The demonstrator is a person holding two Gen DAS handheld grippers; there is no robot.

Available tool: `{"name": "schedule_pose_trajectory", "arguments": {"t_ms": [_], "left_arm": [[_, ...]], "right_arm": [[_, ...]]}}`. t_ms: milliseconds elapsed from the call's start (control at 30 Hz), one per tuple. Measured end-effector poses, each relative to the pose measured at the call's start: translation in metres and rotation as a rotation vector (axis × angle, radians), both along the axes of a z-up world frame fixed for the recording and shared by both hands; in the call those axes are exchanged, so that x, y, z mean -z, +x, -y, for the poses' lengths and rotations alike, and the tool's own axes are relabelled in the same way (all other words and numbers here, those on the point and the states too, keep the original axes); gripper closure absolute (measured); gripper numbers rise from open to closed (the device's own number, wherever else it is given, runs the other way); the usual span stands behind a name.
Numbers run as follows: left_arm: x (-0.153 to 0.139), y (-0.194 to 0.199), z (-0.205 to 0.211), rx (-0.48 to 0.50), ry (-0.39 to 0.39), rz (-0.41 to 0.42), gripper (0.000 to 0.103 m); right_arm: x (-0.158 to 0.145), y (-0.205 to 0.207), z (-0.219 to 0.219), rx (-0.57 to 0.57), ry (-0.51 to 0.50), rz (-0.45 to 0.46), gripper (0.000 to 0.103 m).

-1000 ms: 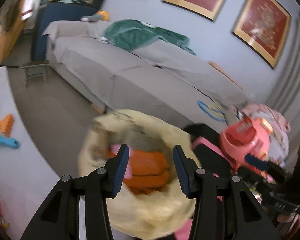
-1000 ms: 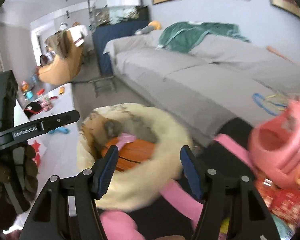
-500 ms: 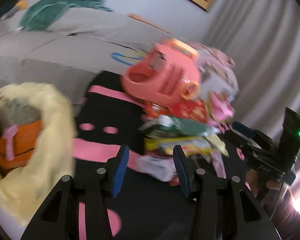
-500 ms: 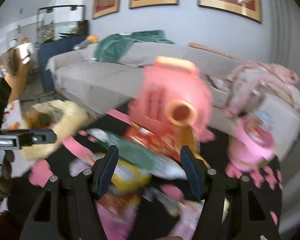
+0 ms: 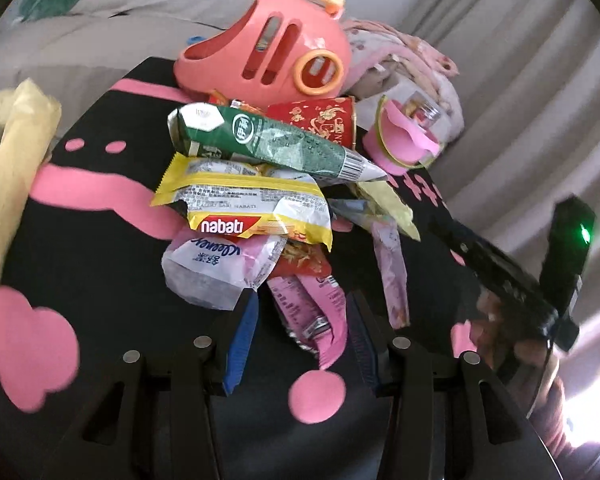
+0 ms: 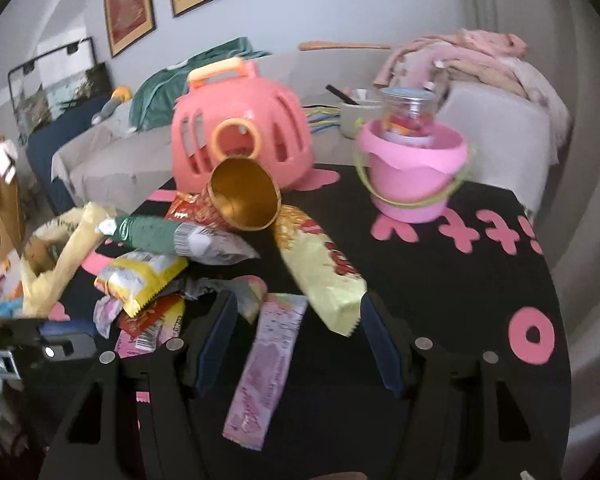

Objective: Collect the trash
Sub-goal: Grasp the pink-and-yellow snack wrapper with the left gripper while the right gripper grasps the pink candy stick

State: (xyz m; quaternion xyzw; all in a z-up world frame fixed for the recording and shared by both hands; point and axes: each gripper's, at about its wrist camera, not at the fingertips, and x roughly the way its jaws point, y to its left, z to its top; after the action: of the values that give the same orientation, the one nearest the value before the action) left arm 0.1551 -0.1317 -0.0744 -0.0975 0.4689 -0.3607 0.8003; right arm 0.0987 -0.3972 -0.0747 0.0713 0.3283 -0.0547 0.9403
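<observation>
A black tabletop with pink cut-out shapes [image 5: 99, 280] carries a heap of trash in its middle. Behind the heap stands a coral-pink slotted plastic basket with an orange handle [image 5: 267, 48], and to its right a pink plastic bucket with a green wire handle [image 6: 414, 168]. A pale yellow plastic bag [image 5: 11, 168] hangs at the table's left edge. In the heap lie a green foil snack bag [image 5: 267, 140], a yellow wrapper printed "nabati" [image 5: 251, 204], a clear pink tissue pack reading "Kleenex" [image 5: 219, 264], a red and gold paper cup on its side [image 6: 243, 196] and a long pink sachet [image 6: 265, 368]. The left gripper [image 5: 300, 344] and right gripper [image 6: 295, 344] each have jaws spread wide, holding nothing, with wrappers lying between the 2 fingers of each.
</observation>
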Motion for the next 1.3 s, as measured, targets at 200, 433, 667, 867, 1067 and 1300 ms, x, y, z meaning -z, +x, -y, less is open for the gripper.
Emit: {"name": "schedule_pose_trajectory", "arguments": {"t_ms": [200,433,667,867,1067,1300], "left_arm": [[-0.004,-0.014,0.013,-0.039,0.05,-0.021,0.056],[-0.015,-0.028,0.026,-0.055,0.134,0.045,0.056],[0.012,-0.007,0.054,-0.09,0.253,0.06,0.056],[0.004,-0.012,0.048,-0.068,0.222,0.082,0.075],[-0.02,-0.03,-0.002,-0.015,0.157,0.092,0.078],[-0.029,-0.05,-0.057,0.037,0.209,0.165,0.077]], "right_arm": [[0.001,-0.028,0.007,0.011,-0.014,0.011,0.042],[0.002,-0.062,0.006,0.025,-0.088,0.04,0.042],[0.008,-0.074,0.016,0.05,-0.1,0.03,0.042],[0.009,-0.072,0.012,0.025,-0.075,0.02,0.042],[0.008,-0.052,-0.011,-0.068,0.01,-0.001,0.042],[0.023,-0.009,-0.029,-0.129,0.014,-0.07,0.047]]}}
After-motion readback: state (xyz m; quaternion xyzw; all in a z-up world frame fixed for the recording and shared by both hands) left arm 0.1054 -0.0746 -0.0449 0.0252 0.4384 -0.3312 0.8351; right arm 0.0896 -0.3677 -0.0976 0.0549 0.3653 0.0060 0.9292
